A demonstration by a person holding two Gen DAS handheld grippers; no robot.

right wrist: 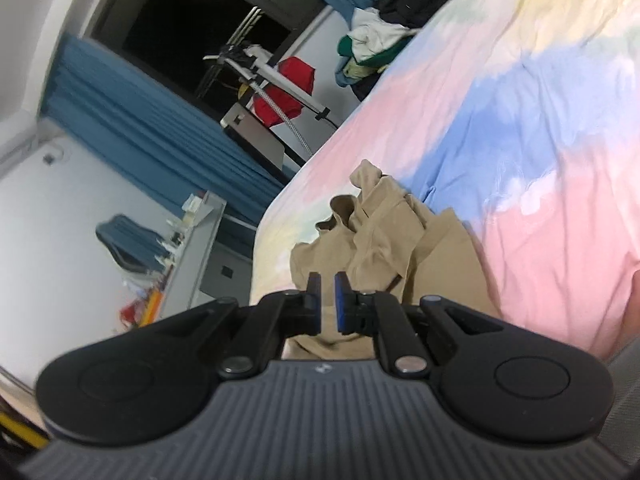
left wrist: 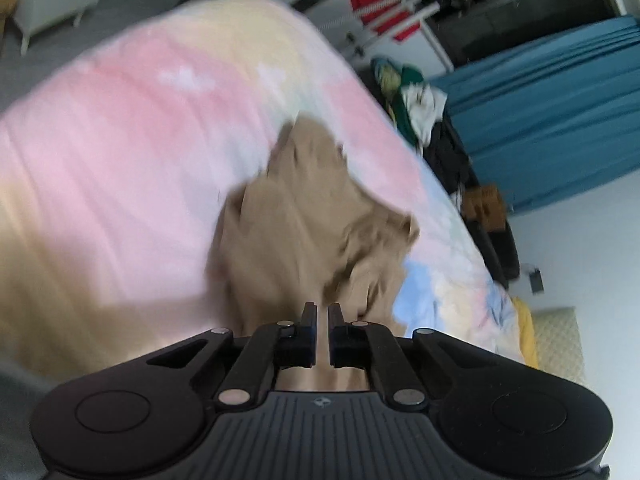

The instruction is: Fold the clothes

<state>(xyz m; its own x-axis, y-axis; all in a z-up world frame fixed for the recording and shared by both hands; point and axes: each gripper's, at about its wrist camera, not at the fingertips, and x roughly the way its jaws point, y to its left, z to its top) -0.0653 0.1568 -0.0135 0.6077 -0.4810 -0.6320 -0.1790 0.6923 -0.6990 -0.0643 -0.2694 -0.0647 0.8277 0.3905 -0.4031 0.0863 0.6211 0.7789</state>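
The tan garment (left wrist: 304, 216) lies crumpled at frame centre on the pastel bed (left wrist: 120, 128). The left gripper (left wrist: 323, 312) and right gripper (right wrist: 328, 280) are each narrowly parted; whether they pinch cloth, I cannot tell. Risk: bunched layers could slip or get grabbed doubled, skewing the fold.

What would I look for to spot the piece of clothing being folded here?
Start at the bed, with its pastel sheet in pink, blue and yellow patches. On it, near the edge, lies a crumpled tan garment, right in front of both tools. It is the only plain tan thing on the sheet; the other clothes are a mixed green, white and dark heap at the bed's far side.
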